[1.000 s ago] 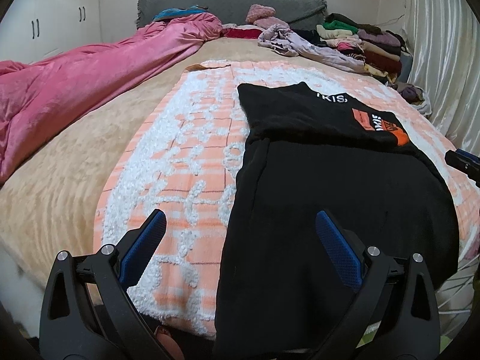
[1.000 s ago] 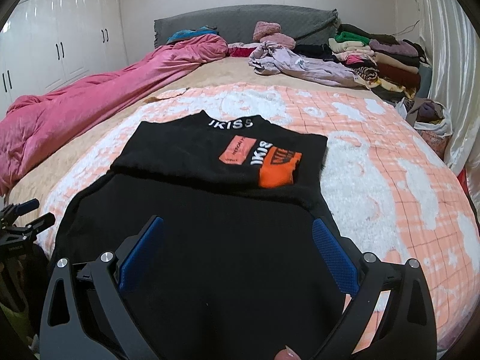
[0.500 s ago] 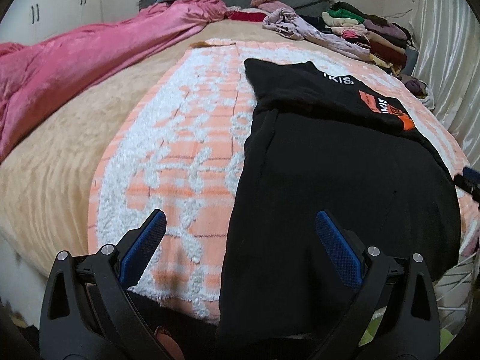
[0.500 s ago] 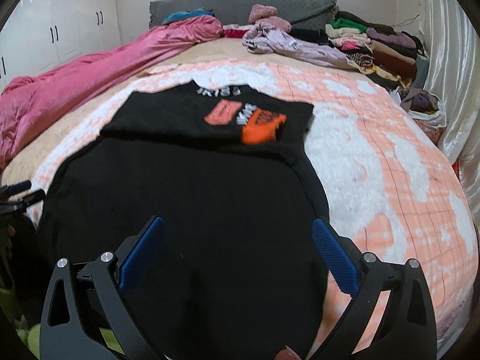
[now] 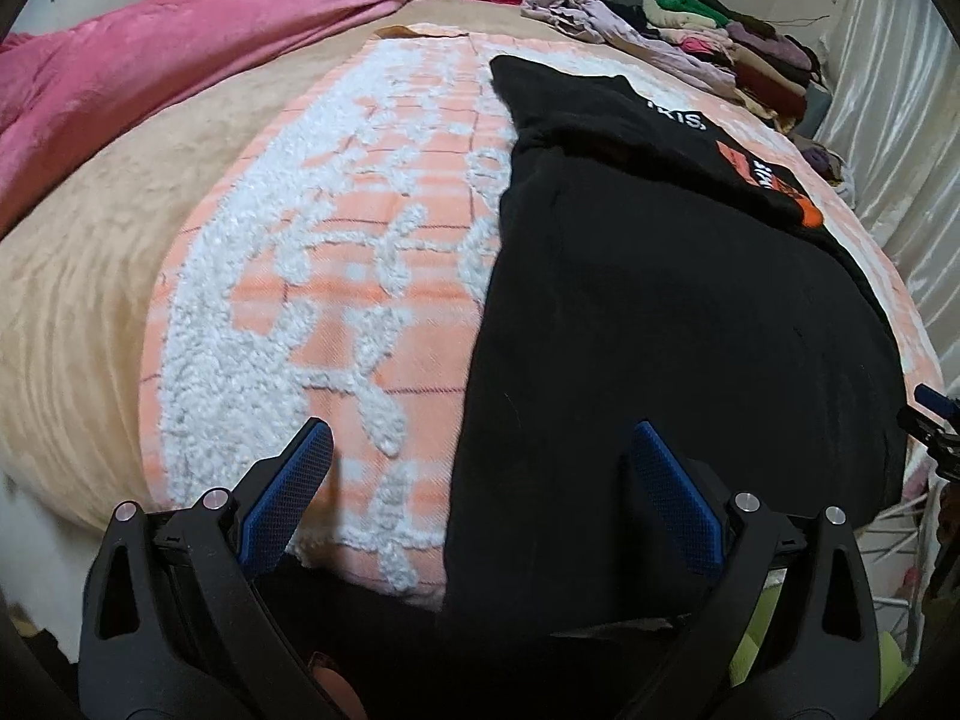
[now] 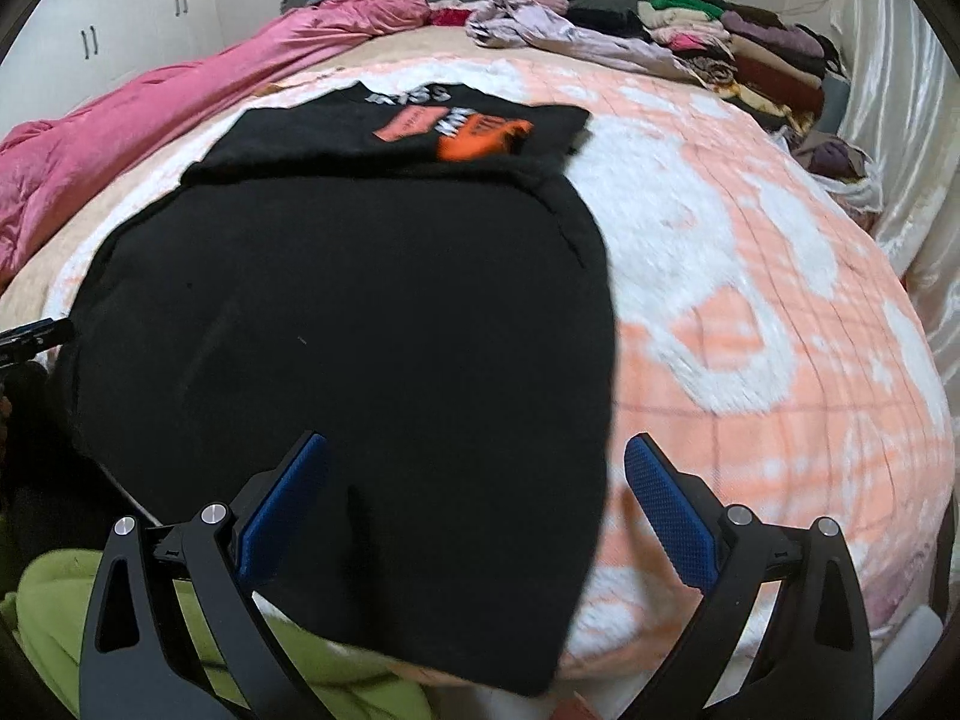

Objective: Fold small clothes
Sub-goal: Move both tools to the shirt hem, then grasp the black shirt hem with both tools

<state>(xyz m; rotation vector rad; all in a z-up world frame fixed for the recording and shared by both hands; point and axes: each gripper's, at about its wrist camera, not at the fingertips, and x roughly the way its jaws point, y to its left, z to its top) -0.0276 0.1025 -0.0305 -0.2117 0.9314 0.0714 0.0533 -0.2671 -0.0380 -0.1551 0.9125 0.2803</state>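
A pink quilt (image 5: 198, 54) is lying along the bed's left side. The left gripper (image 5: 480, 480) is hovering wide open over the garment's (image 5: 660, 330) left edge. The black garment is lying on the orange blanket (image 5: 372, 252), its top folded down. The right gripper (image 6: 474, 480) is hovering wide open over its right hem.

Garment: black top (image 5: 660, 324) (image 6: 360, 324), spread flat on the orange-and-white blanket (image 5: 360, 276) (image 6: 750, 276) on the bed.
Fold: far part doubled back over the body, with white lettering and an orange print (image 5: 774, 180) (image 6: 480, 135) facing up.
Near end: lower hem hangs over the bed's near edge.
Surface: mostly smooth, faint creases.
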